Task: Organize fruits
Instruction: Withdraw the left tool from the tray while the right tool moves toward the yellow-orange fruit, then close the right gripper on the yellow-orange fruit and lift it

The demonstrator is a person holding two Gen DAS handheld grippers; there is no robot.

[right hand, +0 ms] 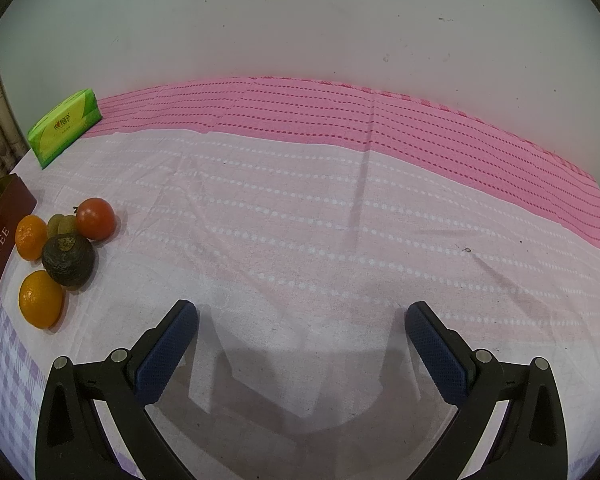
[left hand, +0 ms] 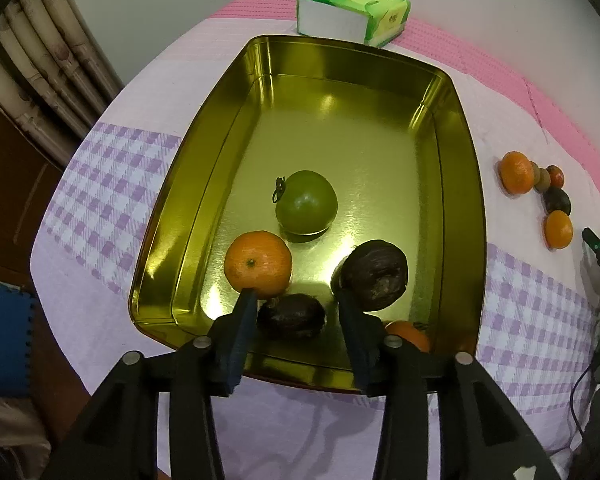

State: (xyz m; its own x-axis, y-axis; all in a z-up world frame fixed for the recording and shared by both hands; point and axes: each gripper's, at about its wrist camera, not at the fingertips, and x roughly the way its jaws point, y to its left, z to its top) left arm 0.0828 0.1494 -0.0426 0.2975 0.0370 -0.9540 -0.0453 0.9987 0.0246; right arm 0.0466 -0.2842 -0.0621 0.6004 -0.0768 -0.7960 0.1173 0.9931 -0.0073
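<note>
A gold tin tray (left hand: 204,200) holds a green tomato (left hand: 306,202), an orange (left hand: 258,264), a wrinkled dark fruit (left hand: 376,274) and a second orange (left hand: 410,334) half hidden behind a finger. My left gripper (left hand: 295,294) points down into the tray's near end. A smaller dark fruit (left hand: 291,316) lies between its fingers on the tray floor, with a gap at the right pad. My right gripper (right hand: 302,307) hangs open over bare cloth, holding nothing. To its left lie two oranges (right hand: 41,299), a dark fruit (right hand: 68,260), a red tomato (right hand: 96,219) and a greenish fruit (right hand: 60,224).
A green tissue pack (left hand: 354,14) lies behind the tray near the wall. The tray's brown outer wall (right hand: 0,220) stands just left of the loose fruit pile (left hand: 557,200). Pink and lilac checked cloth (right hand: 340,220) covers the table. Cables (left hand: 580,392) hang at the right edge.
</note>
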